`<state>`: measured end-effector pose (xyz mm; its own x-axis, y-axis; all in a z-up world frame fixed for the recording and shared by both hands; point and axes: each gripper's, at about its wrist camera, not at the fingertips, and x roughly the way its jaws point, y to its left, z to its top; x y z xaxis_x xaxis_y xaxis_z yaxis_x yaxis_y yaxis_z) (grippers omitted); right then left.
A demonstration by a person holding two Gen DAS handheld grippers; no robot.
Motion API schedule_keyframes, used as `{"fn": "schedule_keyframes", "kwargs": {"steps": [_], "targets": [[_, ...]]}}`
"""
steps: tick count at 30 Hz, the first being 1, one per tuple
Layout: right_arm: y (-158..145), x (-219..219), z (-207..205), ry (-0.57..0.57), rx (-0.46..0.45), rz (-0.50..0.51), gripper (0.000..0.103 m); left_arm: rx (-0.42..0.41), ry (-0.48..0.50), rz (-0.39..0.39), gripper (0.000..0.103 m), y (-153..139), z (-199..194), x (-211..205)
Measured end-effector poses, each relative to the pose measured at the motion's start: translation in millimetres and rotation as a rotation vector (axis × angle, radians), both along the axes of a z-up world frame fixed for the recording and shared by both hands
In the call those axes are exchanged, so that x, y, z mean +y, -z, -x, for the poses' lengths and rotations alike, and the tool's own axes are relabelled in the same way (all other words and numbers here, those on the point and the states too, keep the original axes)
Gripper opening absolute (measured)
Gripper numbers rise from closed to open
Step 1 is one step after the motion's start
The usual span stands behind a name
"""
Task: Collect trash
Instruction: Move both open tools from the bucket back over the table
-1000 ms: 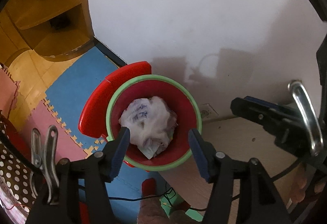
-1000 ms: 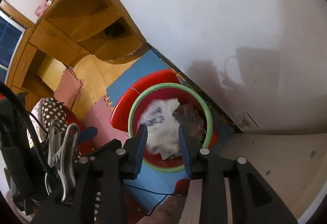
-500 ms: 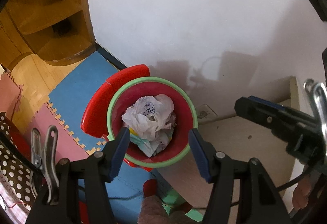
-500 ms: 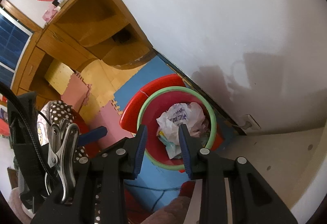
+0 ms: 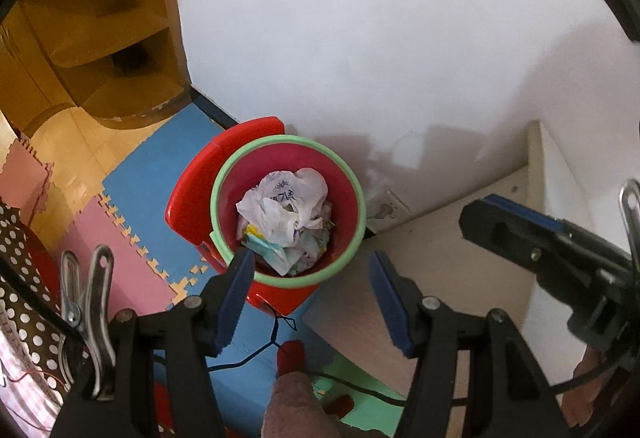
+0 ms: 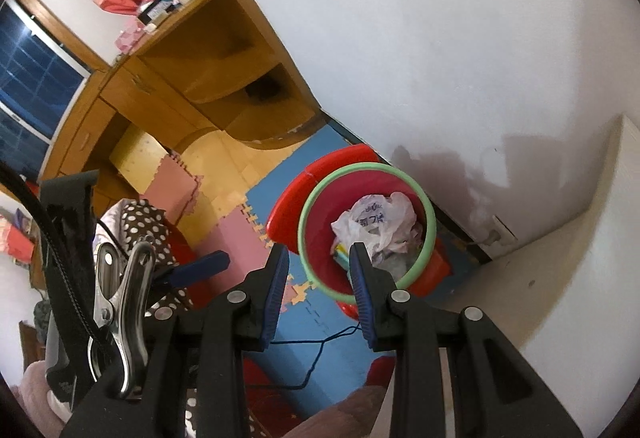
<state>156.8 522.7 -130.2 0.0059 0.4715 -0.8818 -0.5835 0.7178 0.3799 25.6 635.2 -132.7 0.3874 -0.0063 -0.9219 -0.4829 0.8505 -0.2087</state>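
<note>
Risen and drawn back from the red bin (image 5: 352, 206) since a second ago, left gripper (image 5: 310, 292) jaws apart and empty, right gripper (image 6: 318, 288) parted more narrowly, also empty; crumpled white bag (image 5: 286, 204) lying inside the green-rimmed bin against the white wall (image 5: 380, 38)

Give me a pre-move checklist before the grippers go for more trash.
1. Left gripper empty: ok, jaws open, nothing between them.
2. Right gripper empty: ok, narrow gap, nothing in it.
3. Crumpled bag inside the bin: ok, it lies below the green rim.
4. Bin upright: ok, it stands on the floor by the wall.
5. Room left in the bin: cannot tell, its depth is hidden by the trash.
6. Next piece of trash located: not ok, none shows in either view.
</note>
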Motion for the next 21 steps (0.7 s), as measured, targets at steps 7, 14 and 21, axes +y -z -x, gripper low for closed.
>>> {"fn": "schedule_keyframes", "kwargs": {"steps": [7, 14, 21], "targets": [[-33, -31, 28, 0.005, -0.023, -0.066, 0.032, -0.044, -0.004, -0.045, 0.063, -35, 26, -28], [-67, -68, 57, 0.015, -0.057, -0.125, 0.032, -0.071, 0.009, -0.090, 0.063, -70, 58, -61], [-99, -116, 84, 0.045, -0.085, -0.172, 0.032, -0.101, 0.052, -0.116, 0.063, -100, 82, -108]]}}
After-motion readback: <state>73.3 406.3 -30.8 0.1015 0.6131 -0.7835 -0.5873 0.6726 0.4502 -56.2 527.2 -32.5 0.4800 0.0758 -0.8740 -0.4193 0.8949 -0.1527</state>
